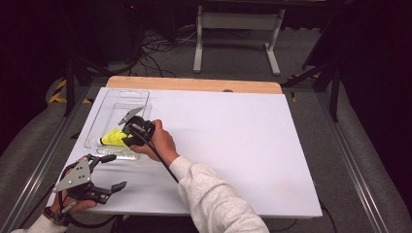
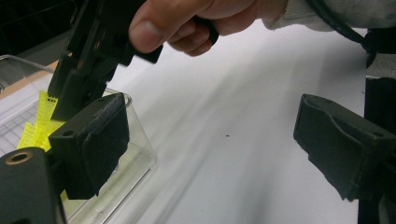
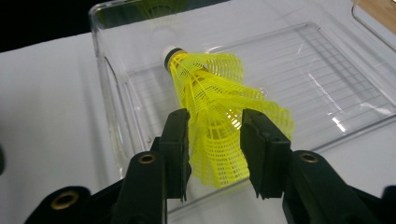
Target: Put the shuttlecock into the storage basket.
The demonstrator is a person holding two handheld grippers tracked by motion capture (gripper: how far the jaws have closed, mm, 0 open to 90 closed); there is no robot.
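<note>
a white-topped table (image 1: 233,145) with a bare wooden strip (image 1: 194,83) along its far edge carries a clear, shallow rectangular plastic tray (image 1: 111,109) near its far left corner. a bright yellow plastic-mesh shuttlecock (image 3: 212,116) with a white cap sits over the near part of that tray, its cap pointing away from the right gripper and its flared skirt toward it; in the high view it appears as a yellow patch (image 1: 112,137) at the tray's near end.

right gripper (image 3: 214,140): held in the person's right hand (image 1: 158,141), whose pale sleeve (image 1: 214,199) crosses the table from the bottom edge. in the right gripper view its two black jaws stand on either side of the shuttlecock's skirt, partly closed, with the mesh between them; the jaws look to be pressing on the skirt, though how firmly cannot be told.

left gripper (image 1: 114,171): held in the left hand (image 1: 65,206) at the near left corner of the table, just short of the tray, with a grey three-cornered plate (image 1: 75,175) on top. its jaws stand wide apart with nothing between them; in the left gripper view the white table surface lies between the two pads (image 2: 93,140).
</note>
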